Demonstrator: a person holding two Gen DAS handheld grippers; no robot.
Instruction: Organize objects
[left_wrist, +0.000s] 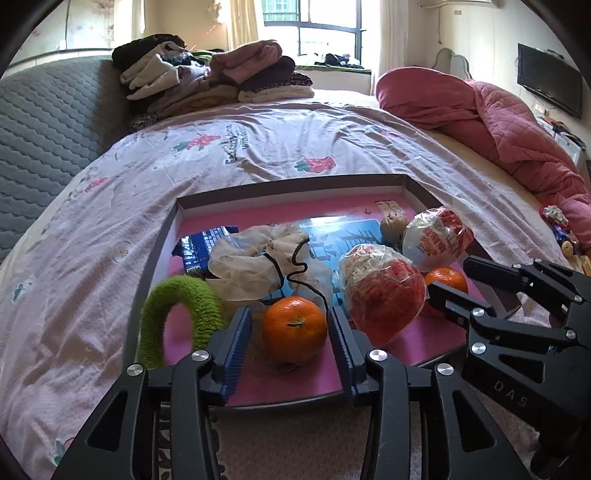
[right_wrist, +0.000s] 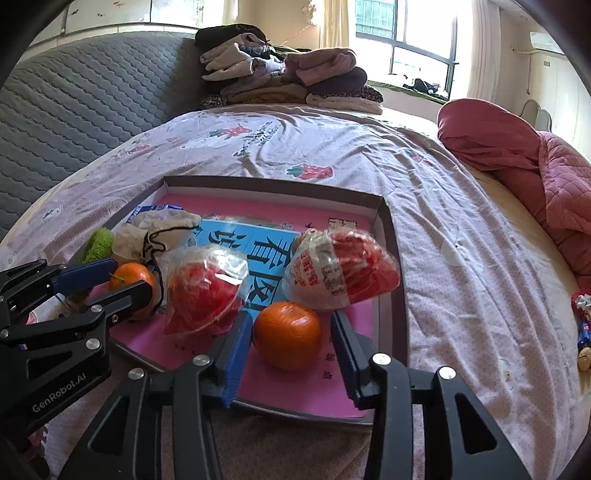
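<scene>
Sitting in the shallow box (left_wrist: 173, 229) on the bed, each orange lies between spread fingers: the left gripper (left_wrist: 291, 332) around one orange (left_wrist: 294, 329), the right gripper (right_wrist: 291, 338) around the other (right_wrist: 287, 334). Closing too hard may crush the fruit; closing off-centre may roll it into the wrapped red packets (right_wrist: 205, 291).

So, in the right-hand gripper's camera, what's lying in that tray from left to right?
Green fuzzy ring → beige drawstring pouch → left orange, between the left gripper fingers → first red plastic-wrapped bundle → second orange, between the right gripper fingers → second wrapped bundle.
</scene>
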